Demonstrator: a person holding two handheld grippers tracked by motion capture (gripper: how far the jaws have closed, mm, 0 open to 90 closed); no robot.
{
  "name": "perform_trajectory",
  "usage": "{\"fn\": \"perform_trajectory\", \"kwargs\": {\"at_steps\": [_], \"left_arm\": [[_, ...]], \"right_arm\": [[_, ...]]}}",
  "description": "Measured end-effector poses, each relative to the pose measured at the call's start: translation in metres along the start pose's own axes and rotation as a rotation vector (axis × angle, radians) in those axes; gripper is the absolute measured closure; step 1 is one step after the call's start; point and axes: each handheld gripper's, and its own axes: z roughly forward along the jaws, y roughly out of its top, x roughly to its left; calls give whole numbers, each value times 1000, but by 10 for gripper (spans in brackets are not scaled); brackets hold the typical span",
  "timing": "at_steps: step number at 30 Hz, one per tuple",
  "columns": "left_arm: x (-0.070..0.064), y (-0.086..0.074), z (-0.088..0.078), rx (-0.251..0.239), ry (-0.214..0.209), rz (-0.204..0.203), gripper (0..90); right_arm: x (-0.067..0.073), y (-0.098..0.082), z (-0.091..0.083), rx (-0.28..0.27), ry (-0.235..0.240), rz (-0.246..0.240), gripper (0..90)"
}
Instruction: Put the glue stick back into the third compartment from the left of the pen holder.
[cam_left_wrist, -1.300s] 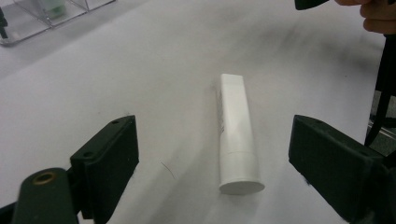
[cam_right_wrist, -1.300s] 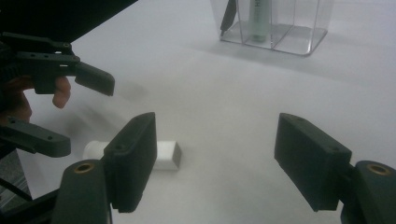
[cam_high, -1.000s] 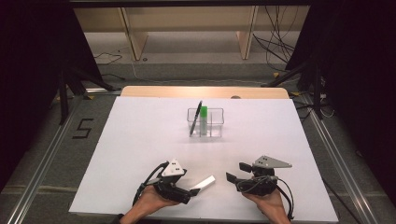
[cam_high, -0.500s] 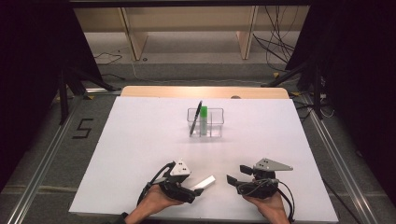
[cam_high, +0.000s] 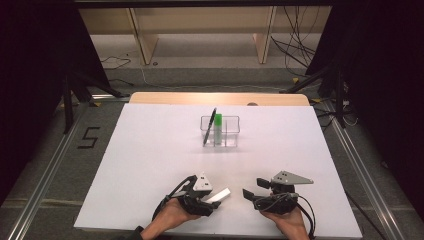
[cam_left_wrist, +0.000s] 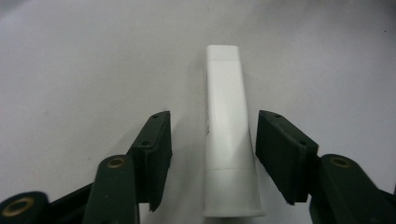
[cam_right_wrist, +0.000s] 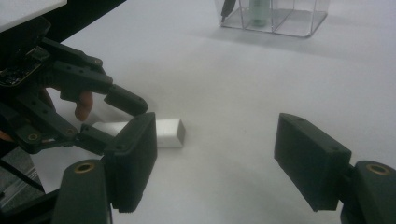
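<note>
The white tube (cam_left_wrist: 231, 135) lies flat on the white bench (cam_high: 150, 165), near its front edge, pointing away from me between the jaws of my left hand-held gripper (cam_left_wrist: 212, 158). Those jaws have just been closing around it, but neither pad presses on it yet: the tube sits nearer the right pad, with a wider gap at the left one. So I count this as a grasp about to land, not a hold.

To do it well, I shift the left hand-held gripper slightly so the tube lies midway, or the nearer pad will likely push it sideways across the smooth surface. I keep the pads level with the tube's body, not its end, and close gently, since a soft tube may buckle.

My right hand-held gripper (cam_right_wrist: 215, 161) waits just to the side with its jaws spread and nothing between them. Farther back, mid-bench, stands the clear organiser (cam_high: 220, 131) holding a black pen (cam_high: 209, 126) and a green-capped item (cam_high: 218, 127), the tube's probable destination.
</note>
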Motion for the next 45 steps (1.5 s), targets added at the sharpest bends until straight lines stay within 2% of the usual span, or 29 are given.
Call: {"fn": "perform_trajectory", "kwargs": {"at_steps": [12,19,27,31,32,37,38,41,44,45], "left_arm": [[-4,1,0,25,-4,43,650],[-4,2,-1,40,-4,58,668],[0,4,-5,12,-30,13,672],[7,4,-8,-3,-48,-22,672],[11,4,-11,-8,-64,-43,672],[16,7,-17,-29,-100,-79,672],[19,9,-20,-28,-125,-90,672],[21,10,-24,-30,-130,-94,672],[23,15,-31,-29,-128,-77,672],[23,15,-31,-29,-128,-77,672]], "right_arm": [[0,-1,0,2,-2,-3,310],[0,-1,0,1,-1,-6,311],[1,-1,-1,-5,4,-8,314],[3,-1,-1,-8,8,-11,314],[4,0,-2,-11,11,-14,314],[7,0,-2,-29,23,-23,313],[11,1,-3,-36,26,-39,312],[14,1,-4,-45,25,-63,310],[22,2,-5,-62,28,-110,306],[22,2,-5,-62,28,-110,306]]}}
